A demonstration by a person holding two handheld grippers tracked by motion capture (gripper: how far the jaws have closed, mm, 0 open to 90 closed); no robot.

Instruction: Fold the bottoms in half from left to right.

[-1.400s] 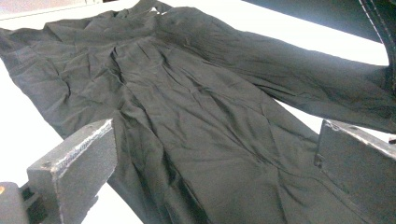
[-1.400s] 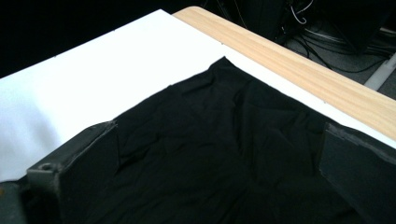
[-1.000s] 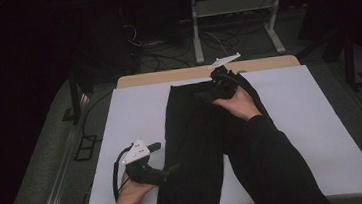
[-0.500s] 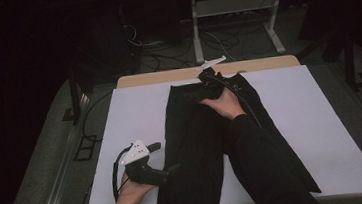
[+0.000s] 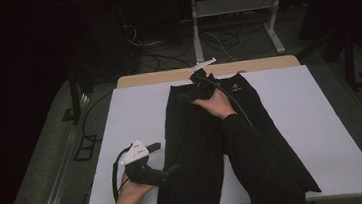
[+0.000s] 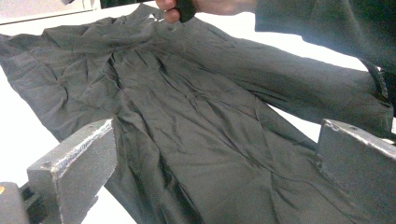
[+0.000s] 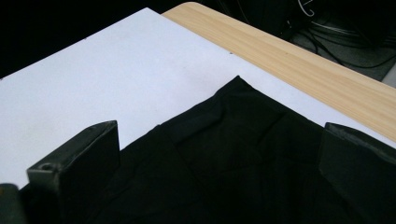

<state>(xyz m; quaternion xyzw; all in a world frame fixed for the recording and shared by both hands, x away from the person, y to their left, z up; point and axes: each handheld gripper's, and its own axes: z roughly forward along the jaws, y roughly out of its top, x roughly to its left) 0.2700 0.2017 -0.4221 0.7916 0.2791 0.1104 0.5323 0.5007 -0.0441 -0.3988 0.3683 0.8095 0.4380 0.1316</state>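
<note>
A long black garment [image 5: 193, 146] lies lengthwise on the white table top [image 5: 120, 123], with a small white mark near its far end. My right gripper [image 5: 184, 95] hovers over the garment's far left corner [image 7: 224, 154]. Its jaws are open, and nothing is held between them in the right gripper view [image 7: 219, 133]. My left gripper [image 5: 171, 170] rests at the garment's near left edge. Its jaws stand wide apart over the wrinkled cloth [image 6: 196, 116], gripping nothing [image 6: 215, 135]. The person's right hand [image 6: 210, 5] shows at the top of the left gripper view.
A strip of wooden table edge [image 5: 156, 77] runs behind the white top [image 7: 93, 70]. Beyond it stand a metal frame [image 5: 230, 7] and floor cables [image 5: 164, 48]. Dark stands flank the table at left [image 5: 73, 92] and right [image 5: 351, 60].
My right gripper has slid leftward along the garment's far end toward its left corner. The left gripper has stayed where it was.
</note>
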